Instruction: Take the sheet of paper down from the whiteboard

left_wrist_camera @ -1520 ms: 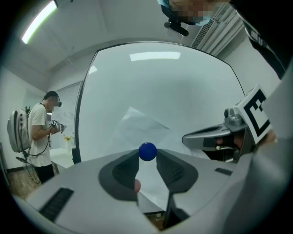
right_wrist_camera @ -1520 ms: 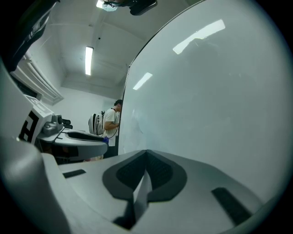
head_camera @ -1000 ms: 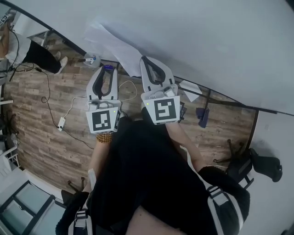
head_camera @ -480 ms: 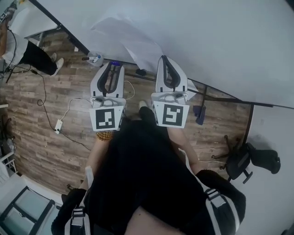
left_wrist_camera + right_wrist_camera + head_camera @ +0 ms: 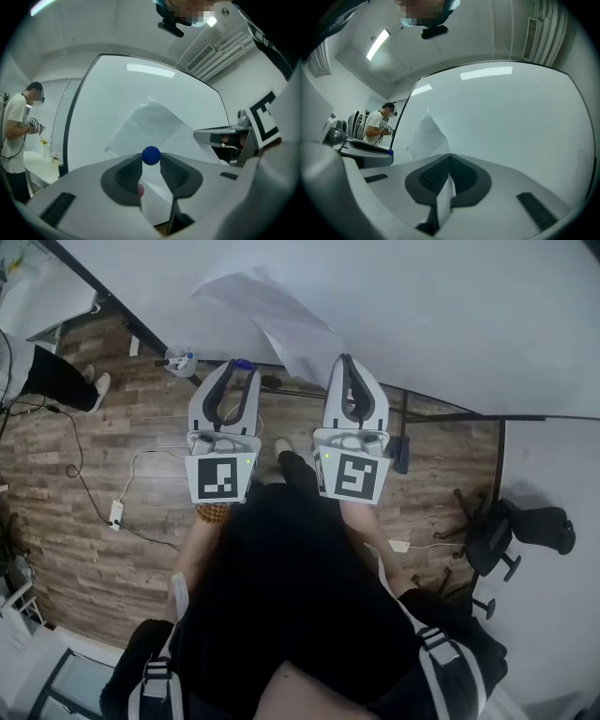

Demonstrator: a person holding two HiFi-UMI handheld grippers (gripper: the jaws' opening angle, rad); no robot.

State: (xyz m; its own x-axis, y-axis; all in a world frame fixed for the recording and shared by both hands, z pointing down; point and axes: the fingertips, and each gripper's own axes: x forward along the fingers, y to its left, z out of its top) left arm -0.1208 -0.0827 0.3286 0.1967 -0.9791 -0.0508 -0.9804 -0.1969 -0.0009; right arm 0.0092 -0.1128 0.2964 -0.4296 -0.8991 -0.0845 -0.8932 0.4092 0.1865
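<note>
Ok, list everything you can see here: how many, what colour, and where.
whiteboard: one, white, across the top of the head view
sheet of paper: one, white, against the whiteboard, one edge in the right tongs
blue ball: one, blue, between the tips of the left tongs
floor: brown wood, below the whiteboard
office chair: one, black, on the floor at right
power strip: one, white, with a cable, on the floor at left
bystander: one, white shirt, far left
left tongs: one, white and black, closed on the blue ball
right tongs: one, white and black, closed on the sheet of paper
</note>
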